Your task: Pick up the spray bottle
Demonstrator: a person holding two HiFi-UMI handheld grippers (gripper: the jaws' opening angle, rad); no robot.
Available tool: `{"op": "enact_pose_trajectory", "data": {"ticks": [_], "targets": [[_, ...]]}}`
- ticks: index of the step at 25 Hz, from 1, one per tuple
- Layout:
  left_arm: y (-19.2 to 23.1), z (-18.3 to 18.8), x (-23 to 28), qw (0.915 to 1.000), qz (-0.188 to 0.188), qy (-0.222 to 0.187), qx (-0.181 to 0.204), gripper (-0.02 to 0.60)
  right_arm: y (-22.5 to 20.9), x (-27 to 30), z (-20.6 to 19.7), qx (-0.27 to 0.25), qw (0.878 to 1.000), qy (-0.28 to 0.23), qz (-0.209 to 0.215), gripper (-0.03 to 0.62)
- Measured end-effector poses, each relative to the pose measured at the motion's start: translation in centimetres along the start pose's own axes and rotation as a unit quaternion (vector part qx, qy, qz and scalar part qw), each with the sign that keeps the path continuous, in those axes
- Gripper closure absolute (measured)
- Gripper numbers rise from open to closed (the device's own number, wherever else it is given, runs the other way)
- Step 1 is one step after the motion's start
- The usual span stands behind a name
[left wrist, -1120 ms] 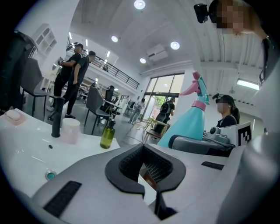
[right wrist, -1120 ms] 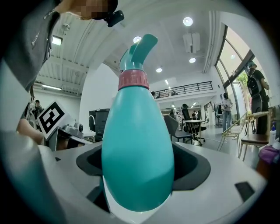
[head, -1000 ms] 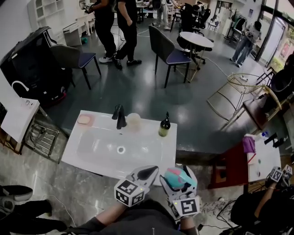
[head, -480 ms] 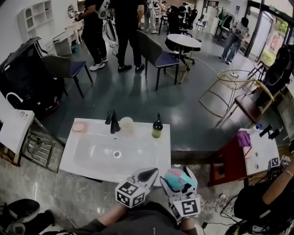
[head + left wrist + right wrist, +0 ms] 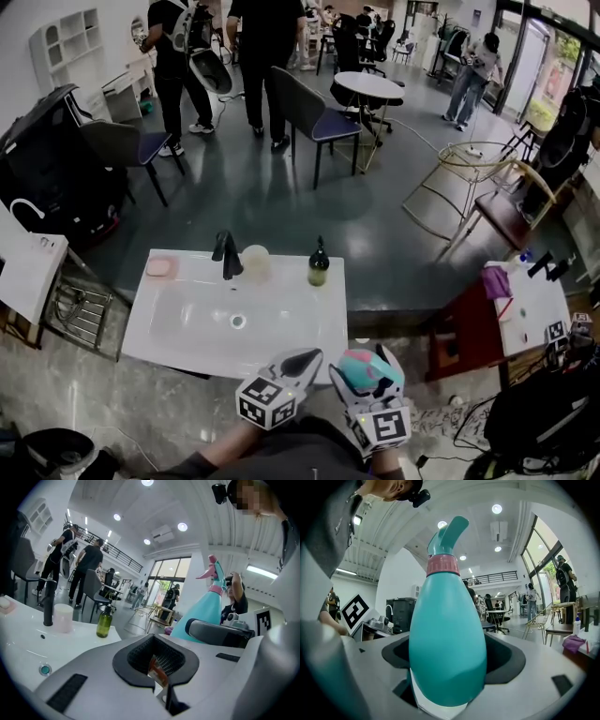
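Right gripper view: the right gripper [image 5: 449, 677] has its jaws clamped on the teal bottle [image 5: 447, 620], whose wide body fills the gap between them, nozzle pointing up and away. The left gripper [image 5: 157, 663] has its jaws together, holding nothing; the bottle rises just to their right

Both units have light-grey matte moulded shells. The left gripper [image 5: 302, 357] has a black diamond-shaped recess with mesh-textured lining and a black rectangular inset at 8 o'clock of it. The right gripper [image 5: 367, 367] has the same black recess. Each has a white marker cube at its 6 o'clock end, left cube [image 5: 265, 403] and right cube [image 5: 386, 427], with black square codes. The sleeve [image 5: 220, 450] is dark grey.
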State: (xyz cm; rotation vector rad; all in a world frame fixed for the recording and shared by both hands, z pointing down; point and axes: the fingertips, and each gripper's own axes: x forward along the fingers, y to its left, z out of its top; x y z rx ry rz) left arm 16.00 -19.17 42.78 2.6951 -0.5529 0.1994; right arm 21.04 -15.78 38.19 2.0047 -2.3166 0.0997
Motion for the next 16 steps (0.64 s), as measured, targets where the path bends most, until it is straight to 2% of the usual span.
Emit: {"op": "enact_pose_trajectory", "data": {"ticks": [10, 16], "targets": [[0.7, 0.18, -0.24, 1.0, 0.003, 0.0, -0.003, 0.575, 0.23, 0.73, 0.1, 0.001, 1.0, -0.015, 0.004, 0.211], [0.89, -0.04, -0.46, 1.0, 0.005, 0.002, -0.004, 0.575, 0.66, 0.91, 0.86, -0.011, 1.0, 0.026, 0.001, 0.21]]}}
